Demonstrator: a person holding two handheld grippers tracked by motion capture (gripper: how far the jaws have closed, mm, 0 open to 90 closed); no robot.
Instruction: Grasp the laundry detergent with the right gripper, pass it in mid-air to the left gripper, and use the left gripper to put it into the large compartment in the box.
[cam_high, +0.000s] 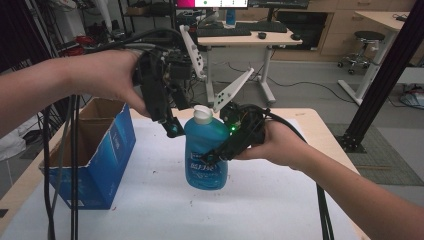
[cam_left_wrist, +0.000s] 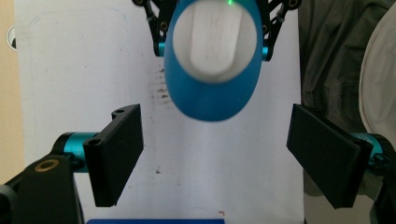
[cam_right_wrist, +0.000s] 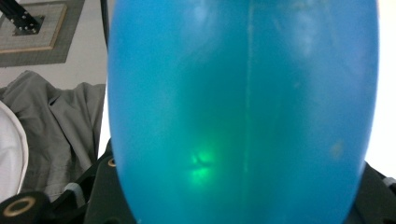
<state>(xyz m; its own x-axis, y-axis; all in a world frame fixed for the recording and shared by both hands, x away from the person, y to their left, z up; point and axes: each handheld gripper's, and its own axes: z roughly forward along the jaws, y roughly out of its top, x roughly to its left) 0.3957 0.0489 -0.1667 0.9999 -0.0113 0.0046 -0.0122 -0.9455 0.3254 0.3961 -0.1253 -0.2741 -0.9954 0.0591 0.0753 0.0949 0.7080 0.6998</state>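
Right tongs (cam_high: 212, 159) grasp the blue bottle (cam_high: 206, 155) at mid-body and hold it upright above the white table (cam_high: 260, 200), right of the open blue box (cam_high: 95, 160); the left tongs (cam_high: 172, 129) hover released beside its shoulder, jaws spread wide. Its long axis runs vertical, with the white cap (cam_high: 202, 115) pointing up toward the left tongs' camera. Judged risk: the smooth, rounded, heavy body may slip or swivel in a one-sided grip, or be knocked loose by the left tongs closing off-centre.
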